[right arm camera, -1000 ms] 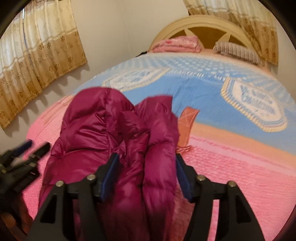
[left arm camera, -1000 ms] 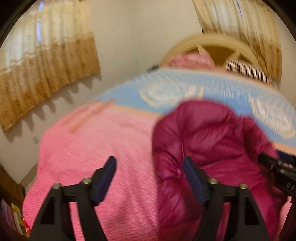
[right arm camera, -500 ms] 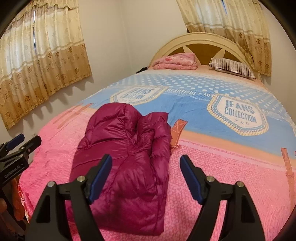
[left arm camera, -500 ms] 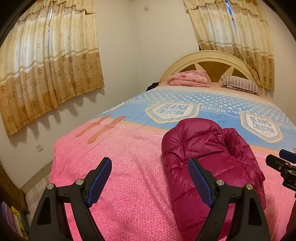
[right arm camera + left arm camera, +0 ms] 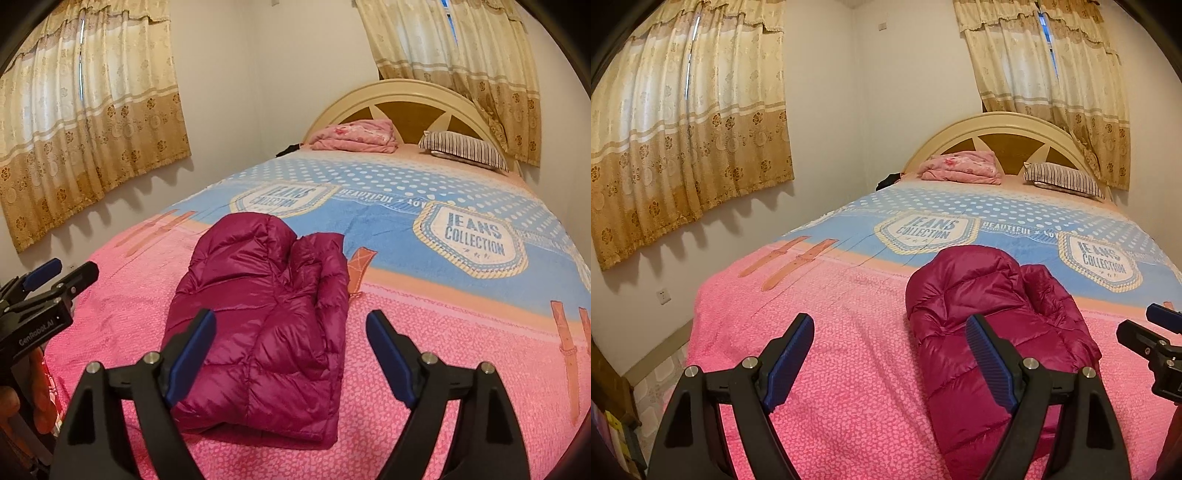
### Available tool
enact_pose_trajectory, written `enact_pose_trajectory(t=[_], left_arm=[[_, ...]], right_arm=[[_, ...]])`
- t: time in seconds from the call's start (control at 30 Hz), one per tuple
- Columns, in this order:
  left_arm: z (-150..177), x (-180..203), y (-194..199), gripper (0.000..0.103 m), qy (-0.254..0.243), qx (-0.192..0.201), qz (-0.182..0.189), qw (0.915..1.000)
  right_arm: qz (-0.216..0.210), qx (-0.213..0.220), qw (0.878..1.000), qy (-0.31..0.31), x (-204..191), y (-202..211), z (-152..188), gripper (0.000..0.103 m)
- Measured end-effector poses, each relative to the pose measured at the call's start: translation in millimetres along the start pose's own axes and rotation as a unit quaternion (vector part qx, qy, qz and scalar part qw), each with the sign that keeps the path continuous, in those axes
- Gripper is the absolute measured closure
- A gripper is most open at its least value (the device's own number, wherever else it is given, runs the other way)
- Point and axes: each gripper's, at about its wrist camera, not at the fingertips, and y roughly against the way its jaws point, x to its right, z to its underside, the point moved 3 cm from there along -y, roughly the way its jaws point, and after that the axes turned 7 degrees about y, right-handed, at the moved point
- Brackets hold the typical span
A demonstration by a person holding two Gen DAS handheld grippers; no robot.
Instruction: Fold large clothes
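Note:
A magenta puffer jacket (image 5: pixel 990 314) lies folded into a compact bundle on the pink near end of the bed cover (image 5: pixel 831 350). My left gripper (image 5: pixel 890 325) hovers open above the cover, left of the jacket and back from it, with nothing between its fingers. In the right wrist view the jacket (image 5: pixel 266 314) lies ahead, and my right gripper (image 5: pixel 291 317) hangs above its near edge. Its jaws are opening and their pads are clear of the fabric. Each gripper shows at the edge of the other's view: the right gripper (image 5: pixel 1148 332) and the left gripper (image 5: pixel 44 291).
The cover turns blue with "JEANS COLLECTION" badges (image 5: pixel 472 236) farther up the bed. A folded pink blanket (image 5: pixel 960 168) and a striped pillow (image 5: pixel 1063 179) lie by the cream headboard (image 5: pixel 997 125). Curtains (image 5: pixel 683 147) hang on the left wall, with a strip of floor (image 5: pixel 657 376) beside the bed.
Both grippers drew back and upward from the jacket, so it looks smaller and farther off. The right jaws, earlier straddling the jacket's fabric, widened and came off it.

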Motion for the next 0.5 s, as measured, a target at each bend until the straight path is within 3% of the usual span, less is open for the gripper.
enact_pose_trajectory(t=[0.5], left_arm=[[0.5, 0.8, 1.3, 0.018, -0.002, -0.001, 0.002, 1.0000]], right_arm=[[0.003, 0.005, 1.000, 0.001, 0.8, 8.5, 1.5, 0.017]])
